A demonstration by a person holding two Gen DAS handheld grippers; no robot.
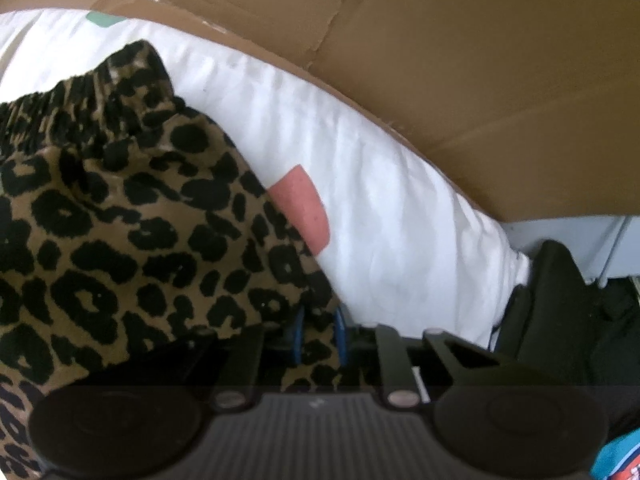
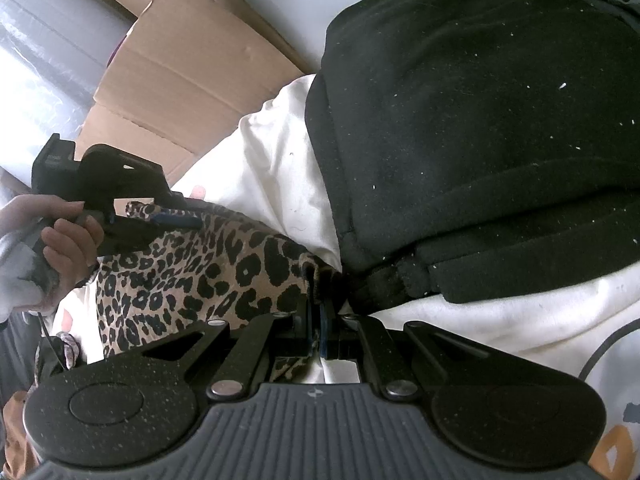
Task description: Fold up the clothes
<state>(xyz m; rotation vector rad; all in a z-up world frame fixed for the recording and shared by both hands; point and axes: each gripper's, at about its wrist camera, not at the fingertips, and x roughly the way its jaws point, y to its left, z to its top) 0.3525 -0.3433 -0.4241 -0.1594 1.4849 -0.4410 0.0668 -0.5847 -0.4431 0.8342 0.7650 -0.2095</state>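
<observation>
A leopard-print garment [image 1: 120, 220] with an elastic waistband hangs in the left wrist view, held up over a white sheet [image 1: 360, 220]. My left gripper [image 1: 320, 336] is shut on its lower edge, cloth pinched between the blue pads. In the right wrist view the same leopard garment [image 2: 192, 276] stretches from my right gripper [image 2: 318, 328], shut on one corner, to the left gripper [image 2: 176, 220], held in a hand at the left and shut on the other end.
A black garment [image 2: 480, 120] lies on the white sheet [image 2: 280, 172] just beyond my right gripper. Brown cardboard [image 1: 460, 80] stands behind the sheet, also in the right wrist view [image 2: 180, 80]. A black bag [image 1: 560, 304] sits at the sheet's right end.
</observation>
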